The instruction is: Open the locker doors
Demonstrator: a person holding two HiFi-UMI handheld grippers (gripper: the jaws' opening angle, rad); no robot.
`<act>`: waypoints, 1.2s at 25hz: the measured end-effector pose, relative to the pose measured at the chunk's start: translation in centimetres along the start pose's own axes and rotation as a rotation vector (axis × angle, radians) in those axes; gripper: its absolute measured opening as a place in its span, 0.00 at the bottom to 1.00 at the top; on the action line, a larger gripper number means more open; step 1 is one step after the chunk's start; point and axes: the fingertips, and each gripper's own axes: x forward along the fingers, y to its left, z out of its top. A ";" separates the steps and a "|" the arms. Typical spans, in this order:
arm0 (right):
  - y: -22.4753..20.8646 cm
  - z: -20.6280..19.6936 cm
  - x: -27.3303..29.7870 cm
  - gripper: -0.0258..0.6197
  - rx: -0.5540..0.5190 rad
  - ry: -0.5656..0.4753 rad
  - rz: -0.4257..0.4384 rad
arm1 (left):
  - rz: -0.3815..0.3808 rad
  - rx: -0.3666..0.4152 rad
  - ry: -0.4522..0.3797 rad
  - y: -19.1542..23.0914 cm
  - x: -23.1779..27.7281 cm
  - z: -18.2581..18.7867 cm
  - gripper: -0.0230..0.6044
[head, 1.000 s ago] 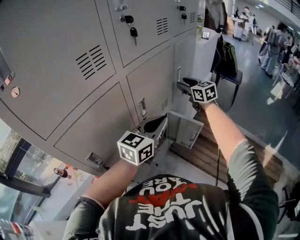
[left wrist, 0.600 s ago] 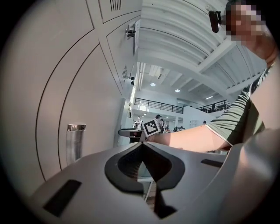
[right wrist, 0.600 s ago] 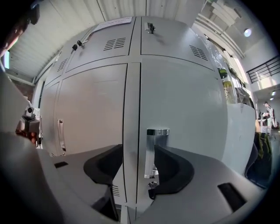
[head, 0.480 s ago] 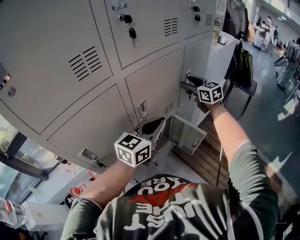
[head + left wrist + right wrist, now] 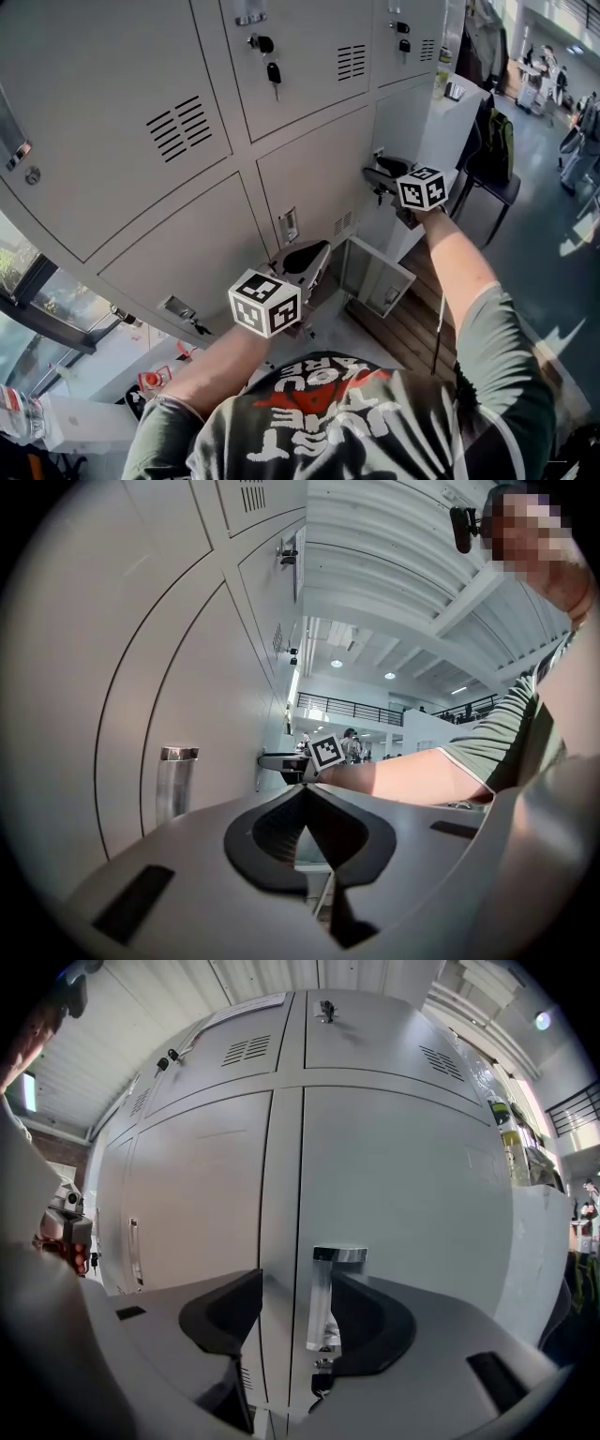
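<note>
Grey locker doors [image 5: 300, 178] fill the left and top of the head view. My right gripper [image 5: 373, 174] points at the rightmost door, level with its chrome handle [image 5: 379, 154]. In the right gripper view that handle [image 5: 326, 1299] stands upright between the open jaws of the right gripper [image 5: 298, 1305], close to the right pad. These jaws have just been opening. My left gripper [image 5: 307, 259] hangs lower, in front of the bottom lockers, its jaws shut on nothing [image 5: 302, 803]. Another chrome handle [image 5: 174, 782] sits on the door to its left.
A small bottom locker door [image 5: 375, 272] stands open beside the left gripper. Keys [image 5: 273, 71] hang from upper locks. A chair with a green bag [image 5: 495, 142] stands at the right, with wooden flooring [image 5: 412, 323] below it. People move about at the far right.
The head view has swung a little, so the lockers sit further right in the picture. My right gripper stays by the door handle and the left gripper keeps its place.
</note>
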 end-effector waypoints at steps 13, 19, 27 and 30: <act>0.2 0.0 0.1 0.39 0.034 -0.031 0.070 | 0.015 -0.014 -0.003 0.3 -0.2 -0.2 0.04; -0.1 -0.5 -1.6 0.39 0.011 -0.053 0.027 | 0.001 -0.016 0.000 -0.2 0.5 -0.4 0.04; -1.0 -1.1 -4.3 0.34 -0.011 -0.079 -0.079 | -0.029 -0.025 0.008 -1.1 1.6 -0.6 0.04; -1.5 -1.4 -5.2 0.30 -0.019 -0.087 -0.134 | -0.040 -0.025 0.012 -1.3 2.0 -0.7 0.04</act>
